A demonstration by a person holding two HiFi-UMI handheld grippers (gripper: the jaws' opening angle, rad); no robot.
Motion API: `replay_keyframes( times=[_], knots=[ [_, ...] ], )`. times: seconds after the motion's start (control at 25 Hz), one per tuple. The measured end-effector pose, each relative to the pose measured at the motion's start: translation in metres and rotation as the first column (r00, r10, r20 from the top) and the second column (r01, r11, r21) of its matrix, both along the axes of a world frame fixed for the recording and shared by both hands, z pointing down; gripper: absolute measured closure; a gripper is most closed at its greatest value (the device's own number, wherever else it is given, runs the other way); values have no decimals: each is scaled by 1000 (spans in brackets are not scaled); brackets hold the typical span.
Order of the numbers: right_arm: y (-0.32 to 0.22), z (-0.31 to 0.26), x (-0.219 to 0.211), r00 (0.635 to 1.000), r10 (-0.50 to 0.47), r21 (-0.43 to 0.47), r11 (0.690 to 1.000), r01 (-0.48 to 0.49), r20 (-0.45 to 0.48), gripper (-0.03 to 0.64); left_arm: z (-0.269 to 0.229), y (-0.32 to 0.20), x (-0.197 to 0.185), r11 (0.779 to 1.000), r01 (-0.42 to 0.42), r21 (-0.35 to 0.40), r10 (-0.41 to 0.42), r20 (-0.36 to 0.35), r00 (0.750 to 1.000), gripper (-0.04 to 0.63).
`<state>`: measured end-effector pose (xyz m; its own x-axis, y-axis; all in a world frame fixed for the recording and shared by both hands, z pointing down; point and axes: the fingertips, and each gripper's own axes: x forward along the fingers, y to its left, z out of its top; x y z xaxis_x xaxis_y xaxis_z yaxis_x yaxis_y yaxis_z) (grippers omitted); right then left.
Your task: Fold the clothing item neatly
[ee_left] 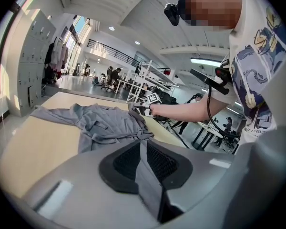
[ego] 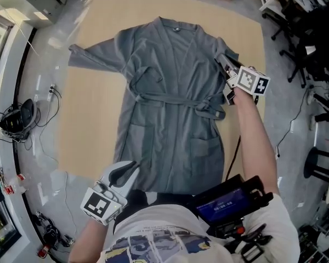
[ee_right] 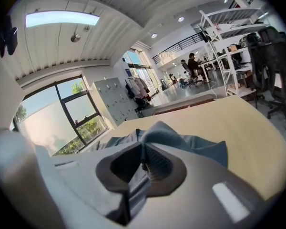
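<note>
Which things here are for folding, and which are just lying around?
For the job:
- grey robe
- tan table under it
- left hand-held gripper, shut on the robe's bottom hem
- right hand-held gripper, shut on a sleeve

Just lying about:
- black office chairs
- cables on the floor
- black stool

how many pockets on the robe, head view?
2. One patch pocket on the robe lower front at image left, the other at image right, both below the belt.
</note>
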<state>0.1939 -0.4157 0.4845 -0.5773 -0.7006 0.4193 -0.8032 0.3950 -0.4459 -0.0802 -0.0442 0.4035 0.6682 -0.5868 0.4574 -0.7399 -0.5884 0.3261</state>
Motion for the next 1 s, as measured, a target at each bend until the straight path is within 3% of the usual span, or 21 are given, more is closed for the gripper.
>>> replay_keyframes(
  times=[0.44,0.72,1.0],
  knots=[
    [10,47,-116,956,-210,-48,978,204,-207,591,5,17,-31,996,83,-18,-83,1,997,545],
    [16,72,-152,946,-254,-89,966,241,-201,586,11,29,-42,992,118,-33,-118,-3,993,545],
    [35,76,-180,896,-366,-110,930,350,-249,549,12,32,-47,992,120,-32,-120,-12,993,545]
  ],
)
